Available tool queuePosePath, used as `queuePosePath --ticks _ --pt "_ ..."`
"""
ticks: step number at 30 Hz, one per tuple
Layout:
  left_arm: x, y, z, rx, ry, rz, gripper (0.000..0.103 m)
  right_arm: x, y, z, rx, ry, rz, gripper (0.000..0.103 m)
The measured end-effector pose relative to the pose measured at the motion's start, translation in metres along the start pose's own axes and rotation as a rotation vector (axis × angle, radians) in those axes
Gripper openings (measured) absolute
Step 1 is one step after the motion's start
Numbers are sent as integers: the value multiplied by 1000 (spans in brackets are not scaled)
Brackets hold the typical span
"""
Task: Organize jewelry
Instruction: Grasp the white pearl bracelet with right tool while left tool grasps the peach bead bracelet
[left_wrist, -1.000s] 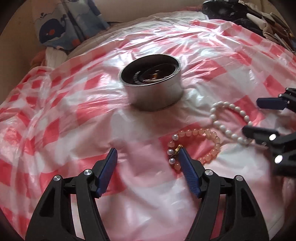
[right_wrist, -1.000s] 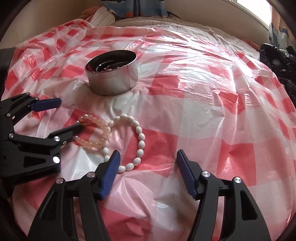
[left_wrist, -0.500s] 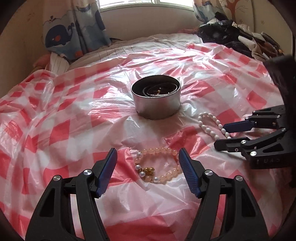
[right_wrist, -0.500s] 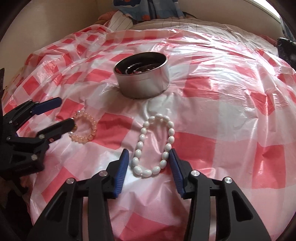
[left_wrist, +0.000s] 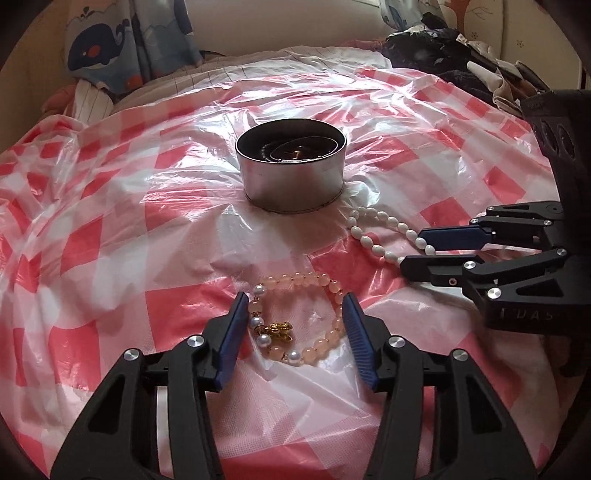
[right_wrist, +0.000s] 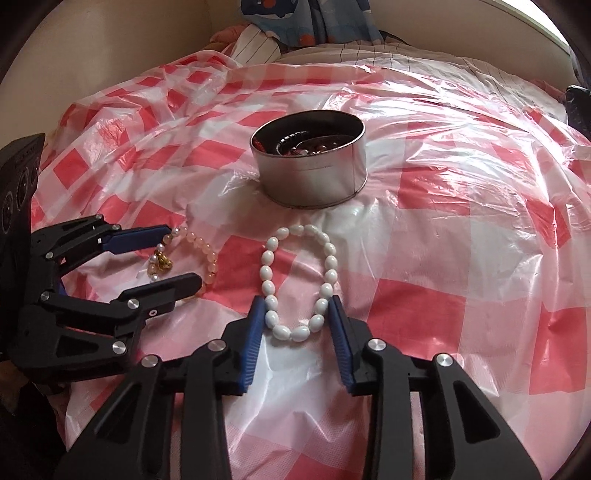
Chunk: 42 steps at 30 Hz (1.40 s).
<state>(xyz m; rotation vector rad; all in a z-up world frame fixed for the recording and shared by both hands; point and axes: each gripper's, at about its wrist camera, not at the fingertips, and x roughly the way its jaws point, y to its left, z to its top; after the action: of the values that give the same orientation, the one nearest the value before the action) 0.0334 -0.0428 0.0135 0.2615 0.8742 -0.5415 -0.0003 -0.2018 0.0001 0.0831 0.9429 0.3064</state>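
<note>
A bed covered by a red-and-white checked plastic sheet (left_wrist: 110, 236) carries everything; the sheet is crinkled and slopes away on all sides. At its middle stands a round metal tin (left_wrist: 291, 177), open-topped, with dark jewelry already inside. Just in front of the tin lies a white bead bracelet (right_wrist: 299, 280), and beside it a pink bead bracelet (left_wrist: 295, 317) with a gold charm.

The left claw (left_wrist: 291, 332) straddles the pink bracelet, jaws closing, pads close to the beads but not yet pressing. The right claw (right_wrist: 295, 325) straddles the near end of the white bracelet, jaws also closing, pads almost at the beads.

The step in hand appears to be a double pick-up. The next move likely calls for pinching each loop without catching the sheet, then lifting over the tin's rim. The two claws sit near each other; open room lies right of the tin.
</note>
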Motion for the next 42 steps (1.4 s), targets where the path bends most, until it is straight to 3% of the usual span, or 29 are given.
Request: queuePosePath --ticks 2,5,10,11,12,14,19,28,30,31,32,38,39,40,41,42 --pt "1 4 -1 -25 1 -9 49 -5 -9 2 57 -30 32 35" --pt "1 4 -2 -31 -2 0 51 -8 -16 5 86 -59 -10 42" --pt "2 5 -1 -37 0 21 63 9 -1 7 0 -8 -110 41" --pt "2 5 -1 -37 1 23 64 9 2 6 -14 -8 -116 35" --pt "3 5 -1 -35 2 25 65 9 3 6 -21 -7 -108 22" --pt "3 4 -1 -32 3 27 66 9 1 5 -5 -4 -79 9" --pt "3 3 -2 -29 4 28 68 3 -6 3 45 -15 -31 8" --pt "4 1 -2 -20 6 35 70 -3 -11 3 68 -30 -49 9" --pt "4 1 -2 -20 7 35 71 -3 -12 3 73 -34 -50 15" --pt "4 1 -2 -20 7 35 71 -3 -11 4 74 -40 -46 33" --pt "4 1 -2 -20 6 35 71 -5 -10 4 71 -54 -50 45" --pt "5 0 -3 -16 5 38 71 1 -1 4 35 -32 -31 47" --pt "4 0 -3 -14 2 39 61 4 0 4 26 -20 -40 47" --pt "4 0 -3 -14 2 37 36 6 2 3 15 -16 -50 41" --pt "3 1 -3 -20 4 32 18 7 5 3 -1 -11 -51 23" --pt "2 4 -3 -31 3 22 15 7 7 3 -6 -6 -45 18"
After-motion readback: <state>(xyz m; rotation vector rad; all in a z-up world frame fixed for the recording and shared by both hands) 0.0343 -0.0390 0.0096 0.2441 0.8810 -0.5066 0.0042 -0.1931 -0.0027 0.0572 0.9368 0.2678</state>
